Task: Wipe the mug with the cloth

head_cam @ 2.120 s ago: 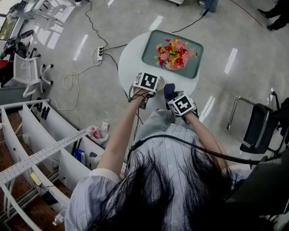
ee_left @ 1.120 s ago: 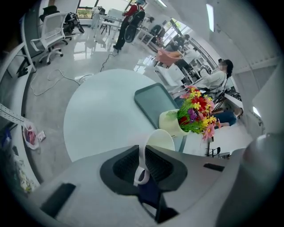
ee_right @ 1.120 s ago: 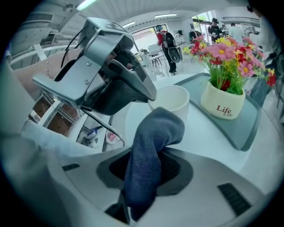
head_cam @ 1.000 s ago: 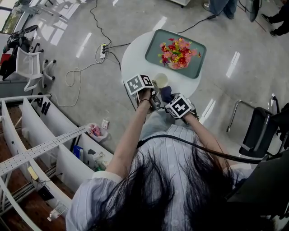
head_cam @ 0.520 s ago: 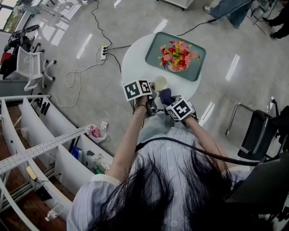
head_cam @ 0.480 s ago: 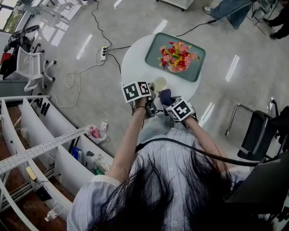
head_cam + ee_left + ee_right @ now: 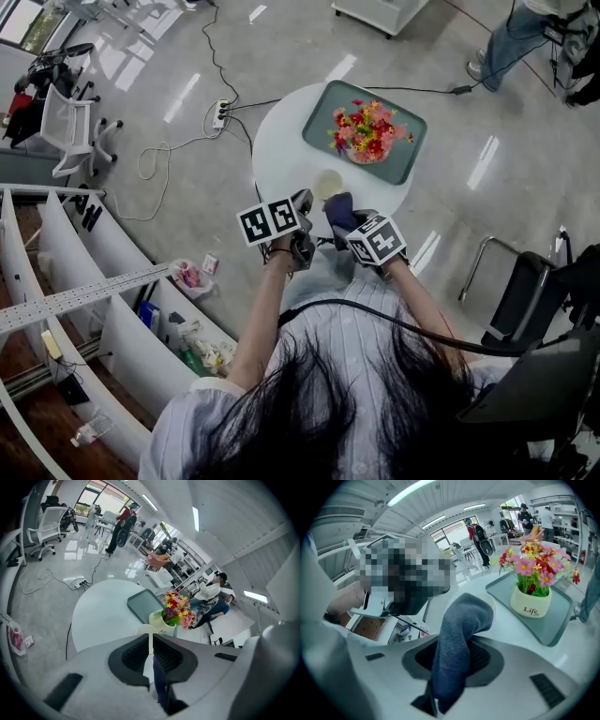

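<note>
A round white tabletop [image 7: 281, 141] fills the upper middle of the frame, with the cream mug [image 7: 328, 182] at its lower edge. The left tongs [image 7: 305, 202] are clenched on the mug, and the right tongs [image 7: 349, 223] grasp the blue cloth [image 7: 338, 210] just beside it.

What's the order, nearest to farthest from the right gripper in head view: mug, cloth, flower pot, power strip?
1. cloth, clamped in the right gripper.
2. mug, just beyond the cloth.
3. flower pot, on the tray, far side.
4. power strip, on the floor, far left.
</note>
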Demonstrator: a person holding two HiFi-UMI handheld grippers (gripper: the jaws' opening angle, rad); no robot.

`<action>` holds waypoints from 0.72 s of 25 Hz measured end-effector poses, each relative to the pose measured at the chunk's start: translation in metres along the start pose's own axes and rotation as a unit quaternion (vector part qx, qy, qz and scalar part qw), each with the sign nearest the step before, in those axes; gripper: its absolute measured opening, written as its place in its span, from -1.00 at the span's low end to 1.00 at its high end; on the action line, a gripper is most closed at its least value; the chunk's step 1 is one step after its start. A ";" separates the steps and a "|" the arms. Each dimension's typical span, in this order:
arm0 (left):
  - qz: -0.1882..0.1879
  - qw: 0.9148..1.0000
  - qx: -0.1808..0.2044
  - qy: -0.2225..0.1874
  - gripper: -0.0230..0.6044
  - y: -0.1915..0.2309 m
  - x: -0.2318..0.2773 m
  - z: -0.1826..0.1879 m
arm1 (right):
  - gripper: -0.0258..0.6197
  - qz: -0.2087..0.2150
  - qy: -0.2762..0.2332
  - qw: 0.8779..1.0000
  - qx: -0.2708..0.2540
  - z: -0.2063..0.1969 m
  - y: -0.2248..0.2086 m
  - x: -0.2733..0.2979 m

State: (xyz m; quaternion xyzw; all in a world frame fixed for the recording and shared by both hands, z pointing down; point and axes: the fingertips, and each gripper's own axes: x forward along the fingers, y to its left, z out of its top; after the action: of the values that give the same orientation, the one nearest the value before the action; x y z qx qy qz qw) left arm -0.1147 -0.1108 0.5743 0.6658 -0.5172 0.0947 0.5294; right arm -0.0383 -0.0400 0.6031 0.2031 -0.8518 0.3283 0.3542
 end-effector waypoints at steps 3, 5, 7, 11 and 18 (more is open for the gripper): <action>-0.001 1.000 0.009 -0.020 -0.80 -0.003 -0.013 -0.003 | -0.54 0.006 -0.007 1.000 -0.007 0.002 0.003 -0.011; -0.001 0.999 0.010 -0.031 -0.80 -0.006 -0.020 -0.005 | -0.54 0.009 -0.010 1.000 -0.014 0.004 0.004 -0.018; -0.005 0.999 0.000 -0.042 -0.80 -0.009 -0.029 -0.008 | -0.54 0.011 -0.014 1.000 -0.023 0.005 0.005 -0.023; -0.003 0.998 -0.007 -0.067 -0.80 -0.017 -0.045 -0.017 | -0.54 0.021 -0.017 0.999 -0.041 0.000 0.008 -0.031; -0.003 0.995 -0.034 -0.095 -0.80 -0.022 -0.067 -0.052 | -0.54 0.041 -0.007 0.998 -0.055 -0.023 0.017 -0.036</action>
State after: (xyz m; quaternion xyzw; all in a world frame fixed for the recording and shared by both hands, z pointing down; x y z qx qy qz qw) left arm -0.1052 -0.0324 0.5376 0.6551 -0.5658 0.0120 0.5006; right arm -0.0133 -0.0076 0.5816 0.1508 -0.8786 0.2936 0.3450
